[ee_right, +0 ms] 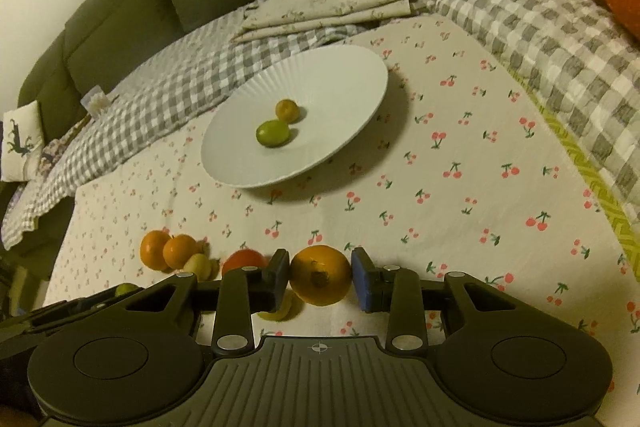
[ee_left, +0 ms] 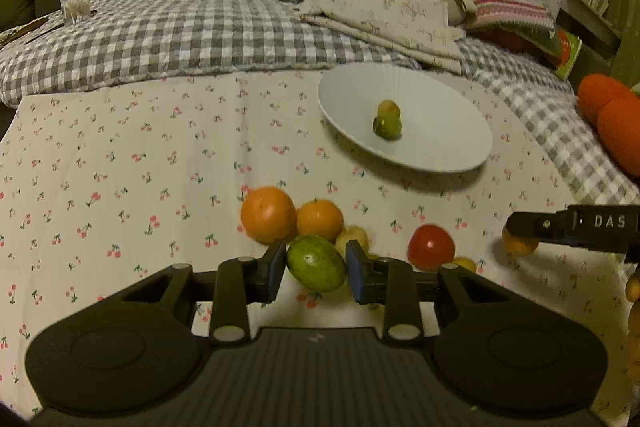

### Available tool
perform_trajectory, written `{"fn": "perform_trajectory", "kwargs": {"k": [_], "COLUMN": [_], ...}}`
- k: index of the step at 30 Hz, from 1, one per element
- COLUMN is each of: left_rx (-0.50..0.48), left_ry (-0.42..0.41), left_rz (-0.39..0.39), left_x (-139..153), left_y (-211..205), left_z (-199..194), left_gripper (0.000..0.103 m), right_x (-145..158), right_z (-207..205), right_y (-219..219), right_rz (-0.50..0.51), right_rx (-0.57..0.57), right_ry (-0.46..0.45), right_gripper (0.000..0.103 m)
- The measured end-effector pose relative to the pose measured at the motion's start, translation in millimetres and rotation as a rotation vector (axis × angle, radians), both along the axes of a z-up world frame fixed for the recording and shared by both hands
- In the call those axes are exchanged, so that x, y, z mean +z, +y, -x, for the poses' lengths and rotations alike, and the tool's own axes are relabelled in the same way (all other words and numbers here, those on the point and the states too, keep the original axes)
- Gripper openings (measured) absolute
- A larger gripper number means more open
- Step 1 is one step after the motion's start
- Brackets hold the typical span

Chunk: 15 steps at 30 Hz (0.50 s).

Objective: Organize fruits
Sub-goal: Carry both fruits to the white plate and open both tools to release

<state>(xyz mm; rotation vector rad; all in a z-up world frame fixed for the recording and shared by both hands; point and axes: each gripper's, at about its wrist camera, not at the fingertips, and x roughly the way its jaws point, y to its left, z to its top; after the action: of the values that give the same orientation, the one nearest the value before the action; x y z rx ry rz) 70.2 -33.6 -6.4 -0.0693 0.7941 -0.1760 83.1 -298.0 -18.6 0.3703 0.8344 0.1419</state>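
**Both grippers on fruit, plate holds two**

We can't identify the small yellowish fruit (ee_right: 276, 311), half hidden under our right gripper (ee_right: 320, 277), which clamps an orange (ee_right: 320, 275). Our left gripper (ee_left: 316, 267) pinches a green oval fruit (ee_left: 316, 263) above the cherry-print cloth (ee_left: 120, 167). On the white plate (ee_left: 448, 139), well apart: two small fruits, touching.

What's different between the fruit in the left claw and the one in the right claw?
The green fruit in the left gripper is oval and green; the orange fruit in the right gripper is round and orange-yellow. The green fruit sits tilted between the pads, while the orange fruit shows a dark stem scar facing the camera. Both sit between blue pads, low over the cherry-print cloth, not yet on the white plate.
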Motion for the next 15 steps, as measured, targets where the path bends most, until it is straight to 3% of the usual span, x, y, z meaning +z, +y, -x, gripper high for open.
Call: {"fn": "perform_trajectory", "kwargs": {"k": [15], "left_rx": [-0.062], "left_ry": [-0.092], "left_rz": [-0.031], "left_x": [13], "left_y": [-27], "left_z": [-35], "left_gripper": [0.031], "right_x": [15], "right_z": [-15], "right_y": [-18], "right_rz": [-0.003], "right_rx": [-0.068], "right_ry": [-0.066], "right_gripper": [0.033]}}
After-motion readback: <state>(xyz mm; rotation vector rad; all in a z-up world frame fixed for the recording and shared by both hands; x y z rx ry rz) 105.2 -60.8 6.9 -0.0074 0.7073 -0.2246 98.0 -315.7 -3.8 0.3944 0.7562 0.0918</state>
